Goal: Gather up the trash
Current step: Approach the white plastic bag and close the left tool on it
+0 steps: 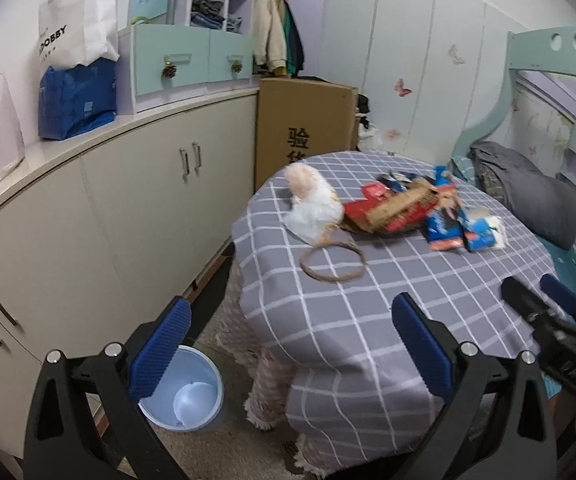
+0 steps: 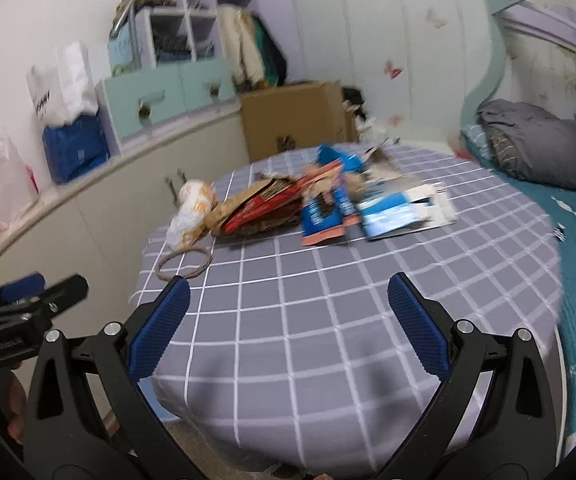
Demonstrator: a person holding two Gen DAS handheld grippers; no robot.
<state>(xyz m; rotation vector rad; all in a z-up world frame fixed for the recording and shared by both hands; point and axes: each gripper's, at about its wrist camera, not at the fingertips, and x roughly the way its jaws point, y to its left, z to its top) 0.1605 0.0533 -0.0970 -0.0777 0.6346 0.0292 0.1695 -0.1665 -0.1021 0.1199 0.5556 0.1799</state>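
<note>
Trash lies in a row on the far half of a grey checked table (image 1: 347, 320): a crumpled white plastic bag (image 1: 311, 204), a brown paper bag with a cord loop (image 1: 333, 262), red wrappers (image 1: 371, 200) and blue wrappers (image 1: 447, 224). The same pile shows in the right wrist view: white bag (image 2: 192, 208), red wrappers (image 2: 272, 204), blue wrappers (image 2: 327, 216), a blue and white packet (image 2: 403, 210). A light blue bin (image 1: 188, 396) stands on the floor left of the table. My left gripper (image 1: 291, 344) is open and empty at the table's near left edge. My right gripper (image 2: 288, 320) is open and empty over the near side.
Beige cabinets (image 1: 108, 208) run along the left wall with bags and a mint drawer unit (image 1: 184, 64) on top. A cardboard box (image 1: 299, 120) stands behind the table. A bed with a grey pillow (image 1: 543, 204) lies to the right.
</note>
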